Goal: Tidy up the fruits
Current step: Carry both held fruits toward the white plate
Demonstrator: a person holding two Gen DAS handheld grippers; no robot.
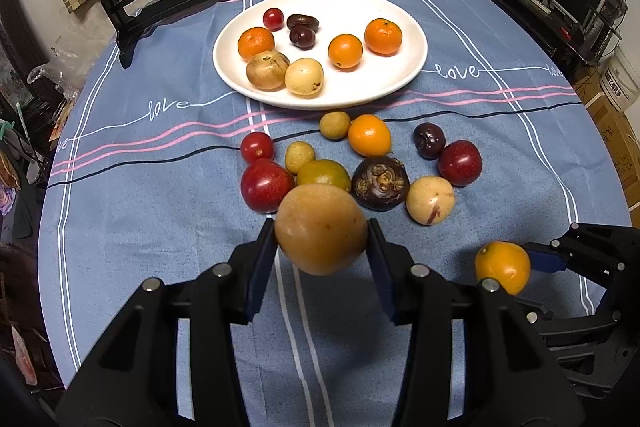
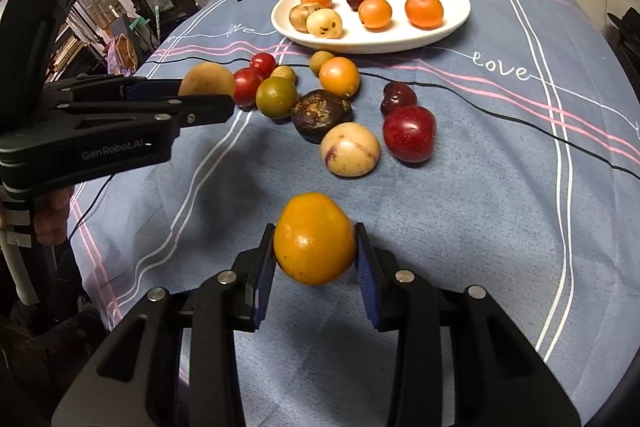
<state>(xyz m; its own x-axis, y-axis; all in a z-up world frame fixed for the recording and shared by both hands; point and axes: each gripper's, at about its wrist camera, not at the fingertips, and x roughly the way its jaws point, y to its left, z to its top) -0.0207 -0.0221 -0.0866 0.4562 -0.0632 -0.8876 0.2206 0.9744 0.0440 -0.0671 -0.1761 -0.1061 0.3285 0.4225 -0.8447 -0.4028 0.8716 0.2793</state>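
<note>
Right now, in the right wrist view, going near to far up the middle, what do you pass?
right gripper clamping the orange fruit → pale yellow fruit → dark mangosteen → orange kumquat → white plate

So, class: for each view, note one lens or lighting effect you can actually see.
Left wrist view: fisheye bends the tablecloth stripes, corners vignette black, and glare spots the red plum. Right wrist view: the held orange fruit looks slightly soft, with a soft shadow under the left claw.

The left gripper (image 1: 321,241) clamps a tan round fruit (image 1: 320,229) above the blue tablecloth (image 1: 160,227). Beyond lie loose fruits, then a white plate (image 1: 400,83) holding 7 fruits. The right gripper (image 1: 532,263) grips an orange (image 1: 503,267).
</note>
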